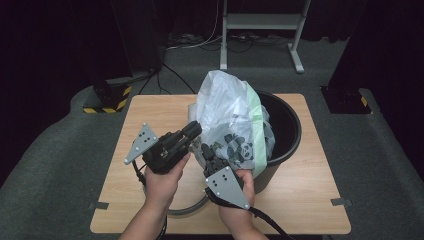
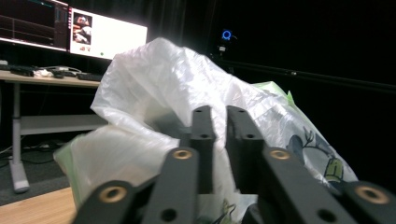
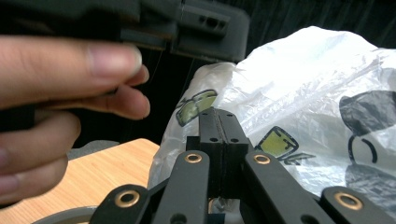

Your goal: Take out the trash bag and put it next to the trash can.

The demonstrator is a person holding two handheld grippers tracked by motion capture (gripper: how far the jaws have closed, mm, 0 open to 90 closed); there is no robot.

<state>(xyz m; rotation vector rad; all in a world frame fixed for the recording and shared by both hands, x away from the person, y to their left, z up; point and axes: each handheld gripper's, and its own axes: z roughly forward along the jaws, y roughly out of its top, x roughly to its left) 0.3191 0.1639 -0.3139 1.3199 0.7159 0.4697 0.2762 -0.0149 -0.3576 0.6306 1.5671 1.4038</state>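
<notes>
On a wooden worktop (image 1: 300, 200) in a dark room, the right gripper (image 1: 207, 153), jaws pressed together, pinches the near side of a white plastic bag (image 1: 227, 112) with panda prints. The left gripper (image 1: 192, 129) has its jaws nearly closed on the bag's film. Behind, the bag bulges from a black bucket (image 1: 287, 125).

Hand-held gripper (image 2: 219, 116) jaws apparently pinching plastic bag (image 2: 159, 84)
</notes>
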